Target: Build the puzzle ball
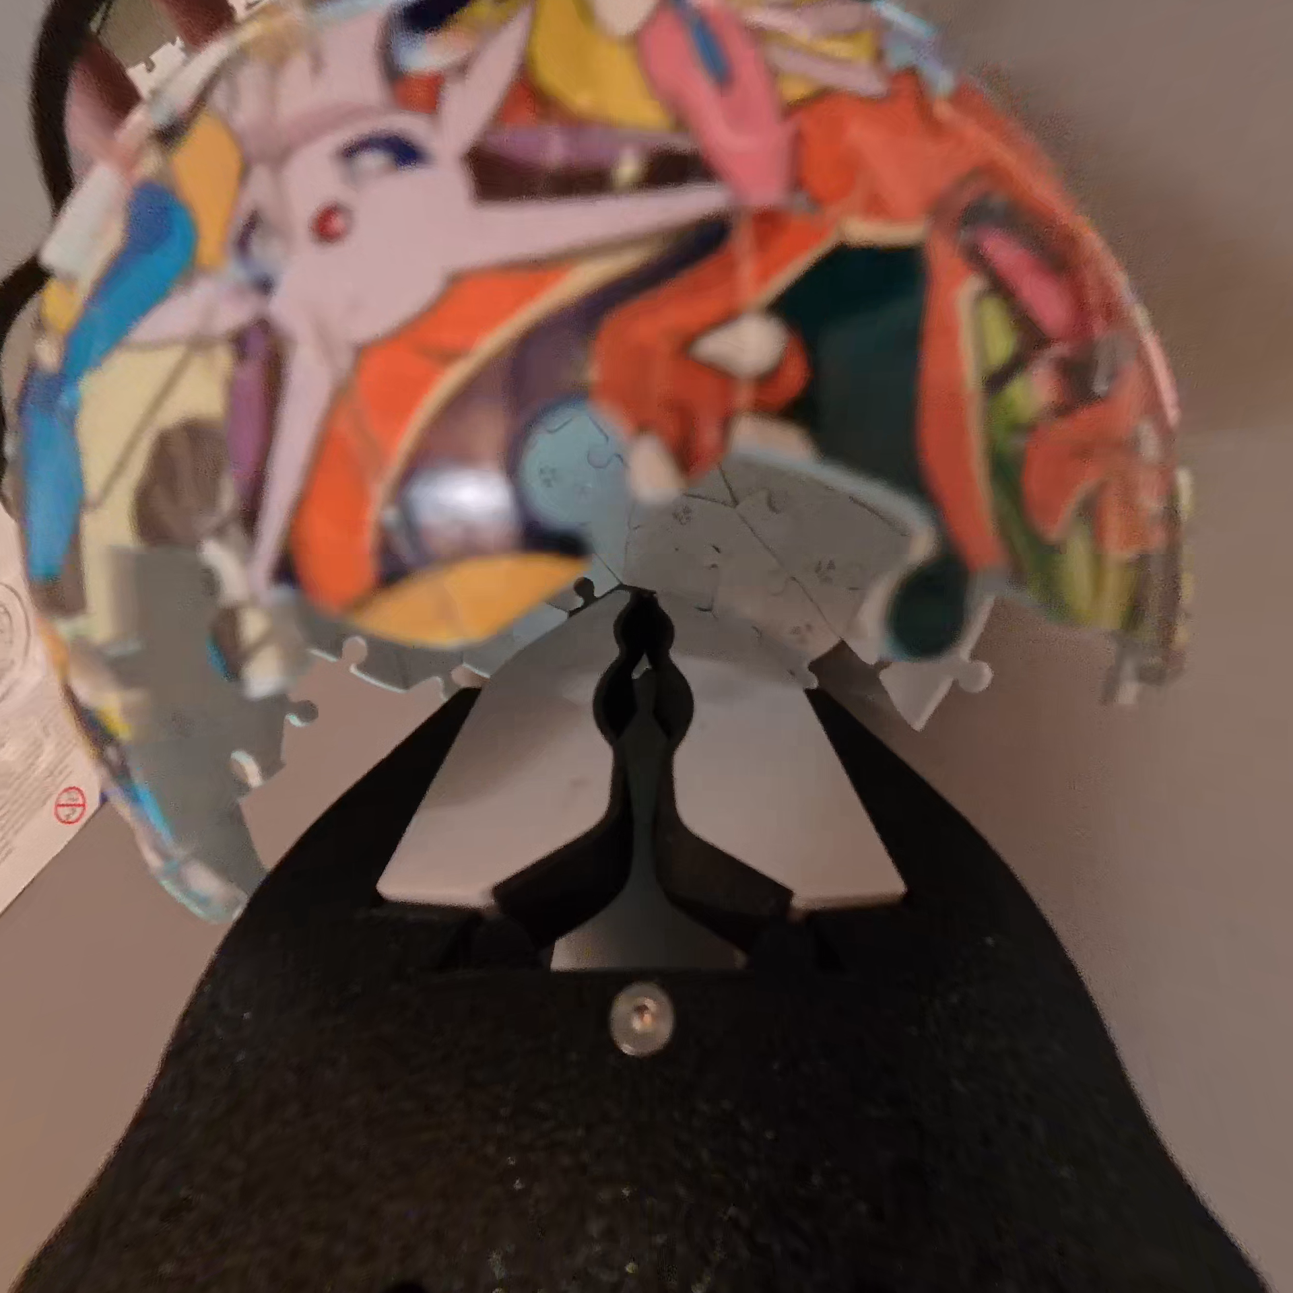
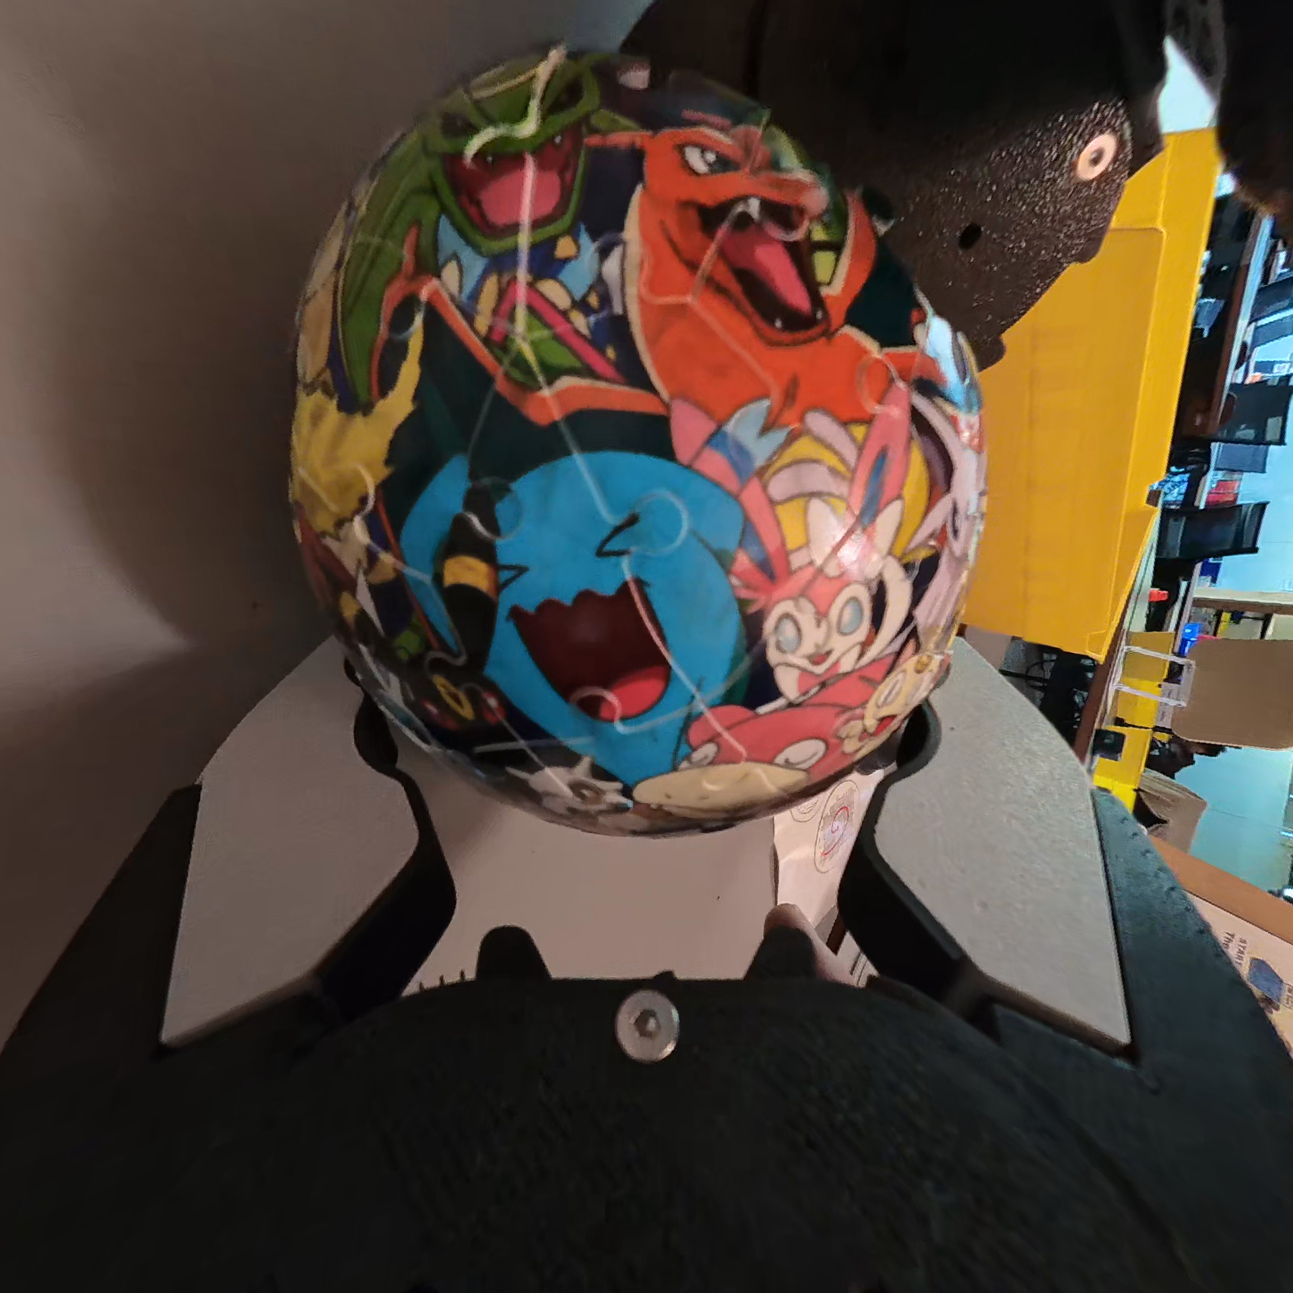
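Observation:
The puzzle ball [image 2: 630,448] is a colourful cartoon-printed sphere, whole on the side the right wrist view shows. My right gripper [image 2: 644,724] holds it above the white table [image 2: 280,839], one finger on each lower side. In the left wrist view the ball [image 1: 560,315] fills the top, with an open gap at its lower edge, jagged tabs and the grey backs of pieces [image 1: 769,553]. My left gripper [image 1: 640,616] is shut, its tips at the edge of those grey pieces. I cannot tell whether it pinches a piece. It also shows in the right wrist view [image 2: 979,175], at the ball's upper right.
A printed paper leaflet [image 1: 42,735] lies at the left, and another sheet [image 2: 825,839] lies under the ball. A yellow shelf unit [image 2: 1070,420] and cardboard boxes [image 2: 1224,686] stand to the right, beyond the table's edge. A plain wall [image 2: 140,350] is behind the ball. My hands' fingertips stand some 5 cm from each other.

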`<state>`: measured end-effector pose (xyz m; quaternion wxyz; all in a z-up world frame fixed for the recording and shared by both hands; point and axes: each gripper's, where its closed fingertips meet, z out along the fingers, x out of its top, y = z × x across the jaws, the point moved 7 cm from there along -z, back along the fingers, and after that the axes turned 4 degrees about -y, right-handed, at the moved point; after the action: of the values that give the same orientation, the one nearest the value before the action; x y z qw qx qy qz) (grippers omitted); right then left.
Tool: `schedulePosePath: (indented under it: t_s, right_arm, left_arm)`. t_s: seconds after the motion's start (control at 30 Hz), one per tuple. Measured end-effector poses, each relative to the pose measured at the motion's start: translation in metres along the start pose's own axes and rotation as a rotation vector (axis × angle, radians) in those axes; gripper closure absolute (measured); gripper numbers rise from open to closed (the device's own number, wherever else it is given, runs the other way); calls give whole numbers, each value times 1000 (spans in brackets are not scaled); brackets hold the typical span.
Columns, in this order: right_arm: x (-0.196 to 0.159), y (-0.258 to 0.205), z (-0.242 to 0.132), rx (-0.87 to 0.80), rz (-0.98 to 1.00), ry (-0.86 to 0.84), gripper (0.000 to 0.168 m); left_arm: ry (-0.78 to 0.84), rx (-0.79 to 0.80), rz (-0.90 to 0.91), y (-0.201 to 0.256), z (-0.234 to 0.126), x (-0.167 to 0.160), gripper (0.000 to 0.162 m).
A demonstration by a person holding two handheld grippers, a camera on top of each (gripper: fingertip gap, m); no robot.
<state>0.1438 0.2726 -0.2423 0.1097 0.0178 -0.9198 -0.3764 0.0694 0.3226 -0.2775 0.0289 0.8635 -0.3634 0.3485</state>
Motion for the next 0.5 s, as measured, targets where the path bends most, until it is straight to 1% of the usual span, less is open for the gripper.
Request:
schedulePosePath:
  t_s: [0.1,0.33,0.4,0.5]
  right_arm:
    - [3,3,1,26,-37,4,28]
    - [1,13,7,120,-82,-21,28]
    - [1,14,10,122,-74,-37,29]
    - [4,16,9,107,-106,-70,34]
  left_arm:
    - [8,21,40,2,0,1,162]
    - [87,31,35,3,-6,-2,162]
    - [146,51,36,3,-13,-1,162]
    - [249,75,-12,5,-28,-2,162]
